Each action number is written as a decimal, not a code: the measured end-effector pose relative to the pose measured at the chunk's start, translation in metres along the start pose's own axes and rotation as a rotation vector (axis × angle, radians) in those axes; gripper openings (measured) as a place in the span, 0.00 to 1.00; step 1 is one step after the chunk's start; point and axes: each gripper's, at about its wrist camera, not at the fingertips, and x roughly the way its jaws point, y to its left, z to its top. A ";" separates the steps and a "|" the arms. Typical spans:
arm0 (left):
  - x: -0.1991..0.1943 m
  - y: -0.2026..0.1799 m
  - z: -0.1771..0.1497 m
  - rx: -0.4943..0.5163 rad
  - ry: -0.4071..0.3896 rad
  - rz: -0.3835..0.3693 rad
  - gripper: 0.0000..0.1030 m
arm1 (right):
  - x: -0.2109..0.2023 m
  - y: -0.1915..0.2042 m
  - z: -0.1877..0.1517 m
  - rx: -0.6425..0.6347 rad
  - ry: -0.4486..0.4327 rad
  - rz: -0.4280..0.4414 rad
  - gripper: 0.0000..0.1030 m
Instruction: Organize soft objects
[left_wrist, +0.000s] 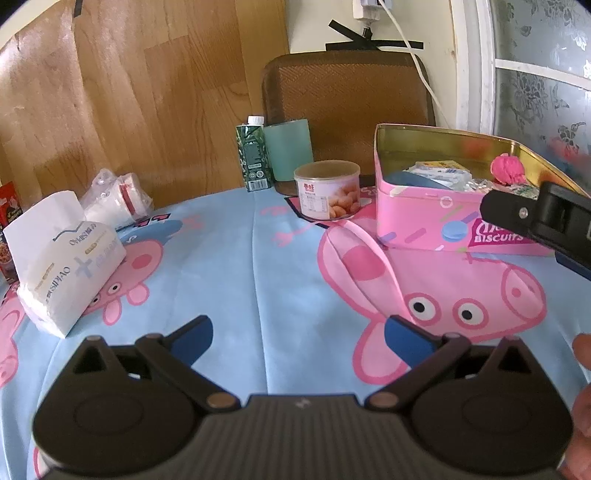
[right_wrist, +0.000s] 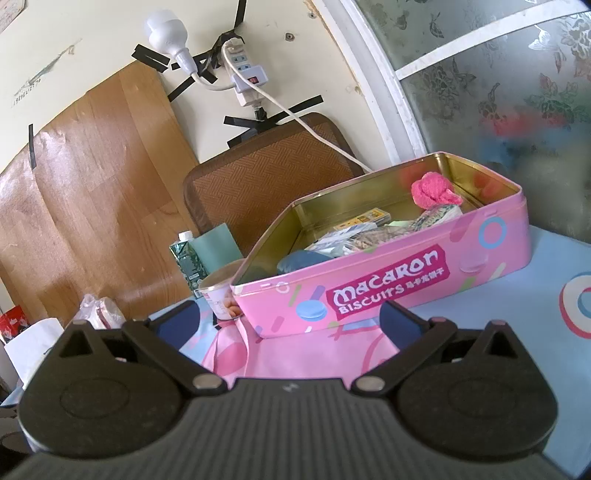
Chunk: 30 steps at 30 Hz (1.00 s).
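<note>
Covering table, cartoon-pig cloth (left_wrist: 258, 240), wood panel (left_wrist: 147, 92) behind, frosted window (right_wrist: 498, 92) maybe.

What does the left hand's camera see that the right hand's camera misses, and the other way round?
Only the left camera shows the pig drawings on the cloth, the whole tissue pack, and the right gripper from outside.

Only the right camera shows the white bulb, the power strip and the tin's Macaron Biscuits label.

Both show the open pink tin holding a pink knitted item, the snack can and green carton.
</note>
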 end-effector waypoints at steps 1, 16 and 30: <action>0.001 0.000 0.000 0.001 0.003 -0.001 1.00 | 0.000 0.000 0.000 0.000 0.001 0.000 1.00; 0.005 0.000 -0.001 0.001 0.026 -0.008 1.00 | 0.001 0.000 -0.001 0.002 0.011 0.000 1.00; 0.009 -0.004 -0.004 0.022 0.053 -0.037 1.00 | 0.002 0.000 -0.001 0.003 0.013 -0.001 1.00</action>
